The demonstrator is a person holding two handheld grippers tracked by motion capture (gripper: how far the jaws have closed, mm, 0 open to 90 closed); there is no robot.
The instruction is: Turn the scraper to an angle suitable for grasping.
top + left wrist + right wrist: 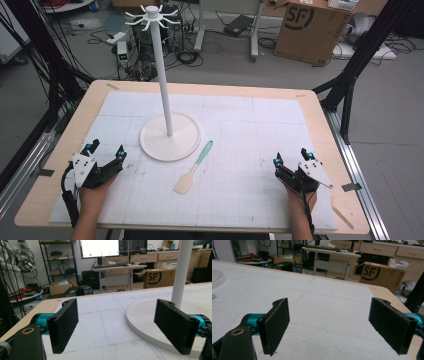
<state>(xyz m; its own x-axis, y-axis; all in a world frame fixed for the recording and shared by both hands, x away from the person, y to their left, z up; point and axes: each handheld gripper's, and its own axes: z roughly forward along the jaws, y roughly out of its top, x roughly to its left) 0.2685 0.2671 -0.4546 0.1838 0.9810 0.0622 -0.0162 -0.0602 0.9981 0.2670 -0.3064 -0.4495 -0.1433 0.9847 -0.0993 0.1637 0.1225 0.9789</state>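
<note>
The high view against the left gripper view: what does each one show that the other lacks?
High view alone: the flat cream spatula with a mint-green handle, the hooked top of the white stand, and the right gripper, jaws open. Left gripper view alone: a lit computer monitor and dark metal shelving. Shared: the stand's round white base, the brown cardboard box, and the open left gripper.

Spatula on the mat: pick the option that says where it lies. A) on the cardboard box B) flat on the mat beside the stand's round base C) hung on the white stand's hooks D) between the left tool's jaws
B: the spatula lies flat on the mat, just off the round base of the white stand, with both tools apart from it.
</note>
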